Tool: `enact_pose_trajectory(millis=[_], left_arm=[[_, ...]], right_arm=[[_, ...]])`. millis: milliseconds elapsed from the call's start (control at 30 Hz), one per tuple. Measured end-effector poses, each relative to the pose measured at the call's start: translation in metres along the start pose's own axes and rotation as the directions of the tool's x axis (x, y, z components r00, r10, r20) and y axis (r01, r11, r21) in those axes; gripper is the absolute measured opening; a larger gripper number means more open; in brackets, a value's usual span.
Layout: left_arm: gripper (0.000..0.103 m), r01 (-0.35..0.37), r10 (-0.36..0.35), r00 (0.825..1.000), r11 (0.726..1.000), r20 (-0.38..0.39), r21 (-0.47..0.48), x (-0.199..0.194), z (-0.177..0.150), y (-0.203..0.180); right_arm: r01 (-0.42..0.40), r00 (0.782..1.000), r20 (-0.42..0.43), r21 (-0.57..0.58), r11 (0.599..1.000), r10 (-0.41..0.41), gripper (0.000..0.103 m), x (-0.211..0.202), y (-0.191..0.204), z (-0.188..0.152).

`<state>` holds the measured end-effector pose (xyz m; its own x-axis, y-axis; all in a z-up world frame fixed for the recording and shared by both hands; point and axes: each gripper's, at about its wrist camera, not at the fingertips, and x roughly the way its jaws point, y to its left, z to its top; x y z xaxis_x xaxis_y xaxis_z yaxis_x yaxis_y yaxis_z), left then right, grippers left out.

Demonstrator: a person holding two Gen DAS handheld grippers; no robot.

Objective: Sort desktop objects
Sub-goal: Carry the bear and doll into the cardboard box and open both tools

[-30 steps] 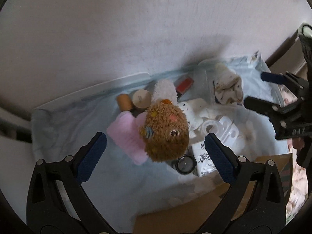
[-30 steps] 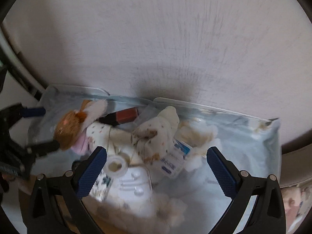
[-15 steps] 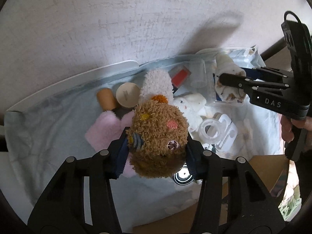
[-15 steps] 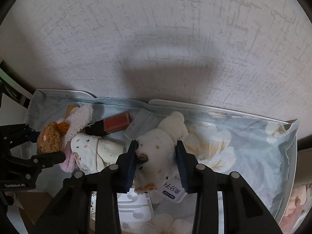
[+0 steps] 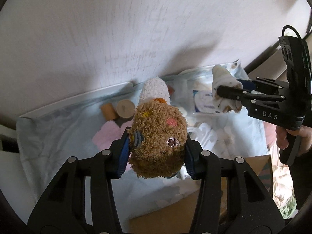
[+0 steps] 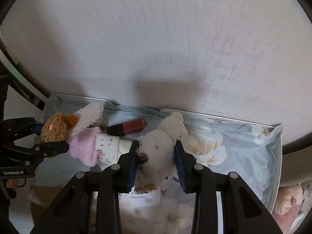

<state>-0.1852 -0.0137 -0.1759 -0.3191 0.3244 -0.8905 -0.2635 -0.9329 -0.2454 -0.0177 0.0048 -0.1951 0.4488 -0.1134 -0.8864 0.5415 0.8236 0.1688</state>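
Observation:
My left gripper (image 5: pixel 156 150) is shut on a brown fuzzy sock (image 5: pixel 158 134) with coloured dots and a white cuff (image 5: pixel 154 89); it is held just above the cloth. From the right wrist view the same gripper (image 6: pixel 39 142) holds the brown sock (image 6: pixel 54 128) at the far left. My right gripper (image 6: pixel 156 156) is shut on a white speckled sock (image 6: pixel 156 146). The left wrist view shows it (image 5: pixel 228 95) raised at the right with the white sock (image 5: pixel 222 78), and a hand (image 5: pixel 288 138) on its handle.
A floral cloth (image 6: pixel 243 146) covers the table against a white wall. On it lie a pink fuzzy sock (image 5: pixel 107 134), a tan cylinder (image 5: pixel 109 111), a round cap (image 5: pixel 125 108), a red-brown box (image 6: pixel 134 126), a blue-white packet (image 5: pixel 202 101), a cardboard piece (image 5: pixel 175 210).
Both grippers were open a second ago. Each has closed on its sock, brown in the left and white in the right, and both socks are now raised off the pile.

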Motion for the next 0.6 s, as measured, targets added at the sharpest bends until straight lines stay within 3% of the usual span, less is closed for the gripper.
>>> enact_pose_trajectory(millis=[167, 333, 600], left_arm=[[0.044, 0.017, -0.017, 0.997, 1.0, 0.076, -0.003, -0.047, -0.008, -0.014], [0.044, 0.02, -0.022, 0.99, 1.0, 0.142, 0.018, -0.098, -0.032, -0.036], [0.044, 0.02, -0.024, 0.987, 0.999, 0.161, 0.03, -0.147, -0.091, -0.062]], right_arm=[[-0.018, 0.999, 0.04, -0.019, 1.0, 0.019, 0.033, -0.046, 0.002, -0.012], [-0.044, 0.996, 0.07, -0.071, 0.996, 0.049, 0.033, -0.082, 0.028, -0.03], [-0.083, 0.994, 0.053, -0.175, 0.981, 0.093, 0.033, -0.133, 0.066, -0.071]])
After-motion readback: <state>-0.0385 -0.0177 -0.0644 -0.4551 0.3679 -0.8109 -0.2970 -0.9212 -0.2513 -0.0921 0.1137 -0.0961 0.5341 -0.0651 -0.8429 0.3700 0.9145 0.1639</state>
